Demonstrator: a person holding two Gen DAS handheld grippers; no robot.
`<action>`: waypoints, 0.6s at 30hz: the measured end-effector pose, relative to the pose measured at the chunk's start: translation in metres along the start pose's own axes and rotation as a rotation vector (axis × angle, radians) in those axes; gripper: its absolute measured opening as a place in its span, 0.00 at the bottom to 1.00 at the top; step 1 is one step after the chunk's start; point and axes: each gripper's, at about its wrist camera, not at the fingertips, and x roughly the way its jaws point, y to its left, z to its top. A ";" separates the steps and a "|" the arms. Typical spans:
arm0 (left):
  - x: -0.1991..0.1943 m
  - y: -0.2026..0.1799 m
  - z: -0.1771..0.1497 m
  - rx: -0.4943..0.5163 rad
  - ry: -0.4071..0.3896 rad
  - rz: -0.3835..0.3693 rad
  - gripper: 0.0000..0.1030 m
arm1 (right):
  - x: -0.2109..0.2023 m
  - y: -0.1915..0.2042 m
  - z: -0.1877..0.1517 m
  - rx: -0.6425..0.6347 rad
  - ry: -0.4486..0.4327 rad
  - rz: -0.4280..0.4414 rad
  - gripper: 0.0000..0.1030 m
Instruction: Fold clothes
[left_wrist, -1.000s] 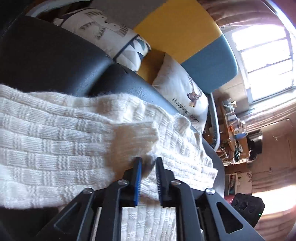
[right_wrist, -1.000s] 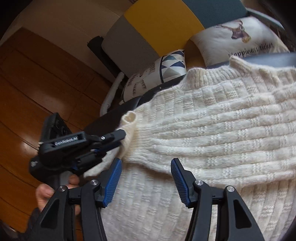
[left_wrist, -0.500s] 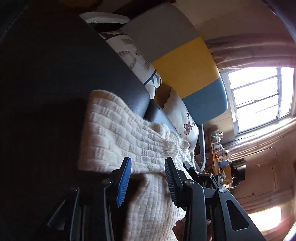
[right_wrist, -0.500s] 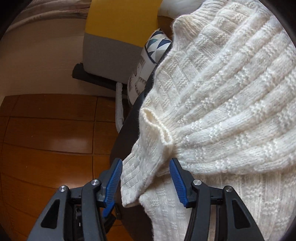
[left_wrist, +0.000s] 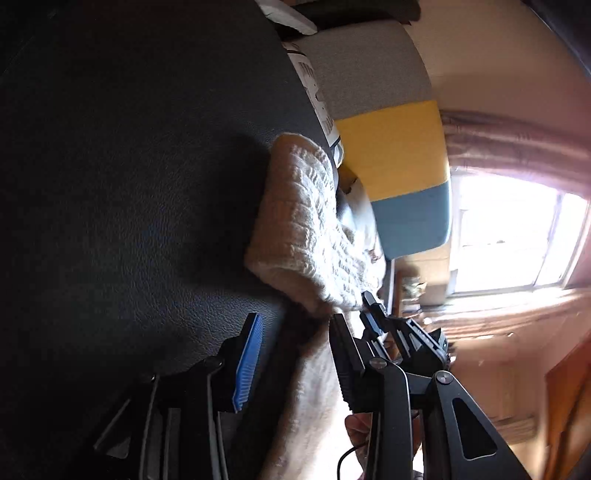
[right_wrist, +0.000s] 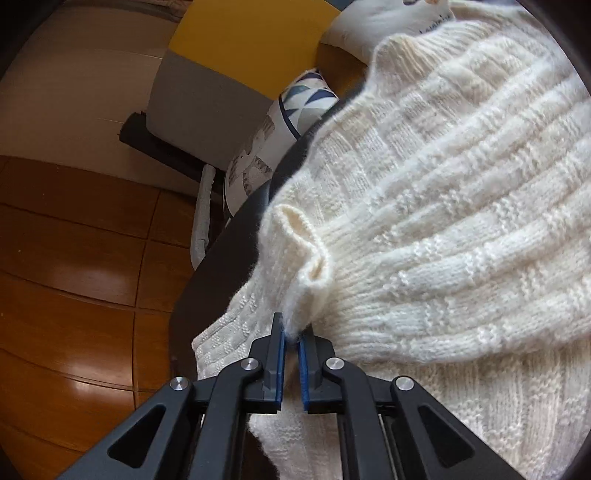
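**Black padded surface carrying a cream knit sweater**

I see a black, leather-grained padded surface (left_wrist: 140, 206) filling most of the left wrist view, dark and in shadow. A cream knitted sweater (right_wrist: 443, 221) lies directly on it, spread wide in the right wrist view, with a ribbed cuff (right_wrist: 299, 240) folded in across the body near the surface's rounded edge. The sweater's lower part hangs past that edge. In the left wrist view I see the same sweater (left_wrist: 306, 229) as a bunched fold on the black surface. Beyond the edge, lower down, is a glossy brown wooden floor (right_wrist: 74, 277).
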 end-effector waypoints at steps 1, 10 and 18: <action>0.001 0.001 0.001 -0.025 -0.005 -0.021 0.38 | -0.002 0.009 0.003 -0.033 0.003 -0.013 0.05; 0.041 -0.032 -0.005 -0.141 -0.024 -0.148 0.42 | -0.033 0.111 0.032 -0.329 0.009 -0.030 0.05; 0.098 -0.043 -0.003 -0.185 -0.055 -0.039 0.46 | -0.095 0.171 0.062 -0.502 -0.113 -0.044 0.05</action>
